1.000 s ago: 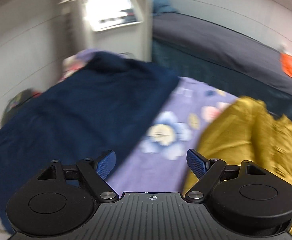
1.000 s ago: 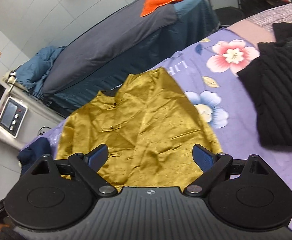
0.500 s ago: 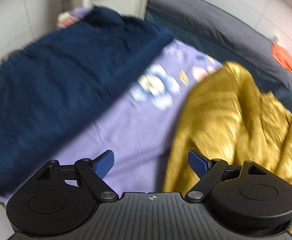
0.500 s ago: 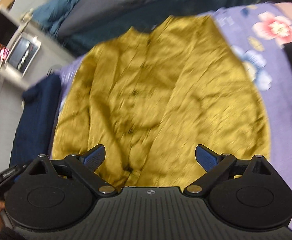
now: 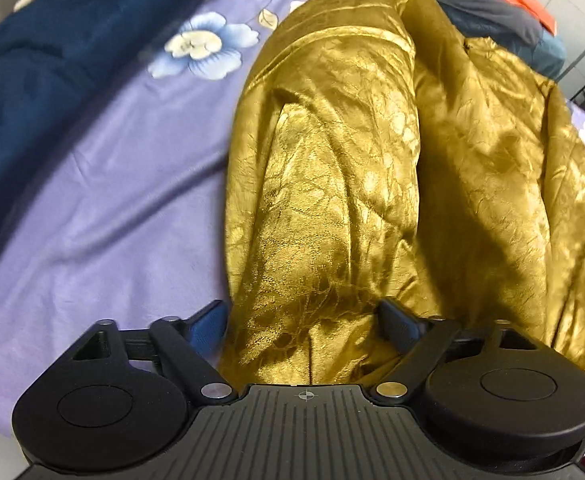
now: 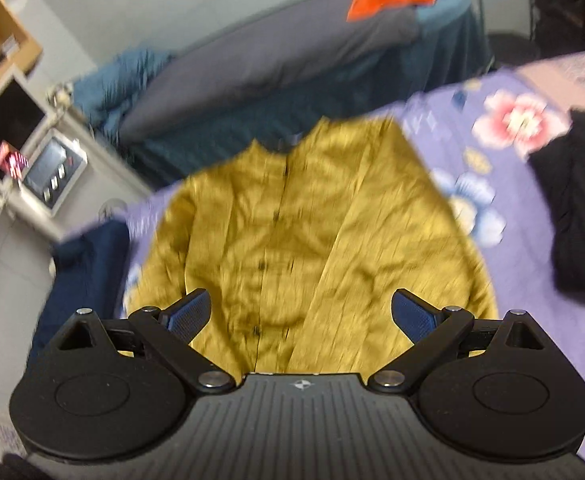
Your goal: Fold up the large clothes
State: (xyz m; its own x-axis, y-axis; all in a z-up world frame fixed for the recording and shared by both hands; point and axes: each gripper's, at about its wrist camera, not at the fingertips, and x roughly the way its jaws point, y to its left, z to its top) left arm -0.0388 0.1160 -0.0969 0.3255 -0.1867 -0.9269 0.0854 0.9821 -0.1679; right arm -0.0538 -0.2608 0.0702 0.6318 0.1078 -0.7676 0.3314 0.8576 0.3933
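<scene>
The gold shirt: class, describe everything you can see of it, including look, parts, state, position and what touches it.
The gold shirt looks like shiny, crinkled satin with a woven pattern. It lies spread front-up on the purple floral bedsheet, collar away from the camera, with dark buttons down a centre placket and a sleeve folded over its front. A navy garment lies beside it. The left gripper is open around bunched fabric at its near edge; the right gripper is open above it.

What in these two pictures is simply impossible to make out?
- Gold shirt: in the left wrist view its near hem is hidden behind the left gripper, so whether cloth touches the jaws is unclear.
- Gold shirt buttons in the right wrist view: motion blur smears them.
- Black garment: cut off by the right edge.
- Navy garment: cut off at the left edge, blurred.
- White device's screen: too small and blurred to read.
</scene>
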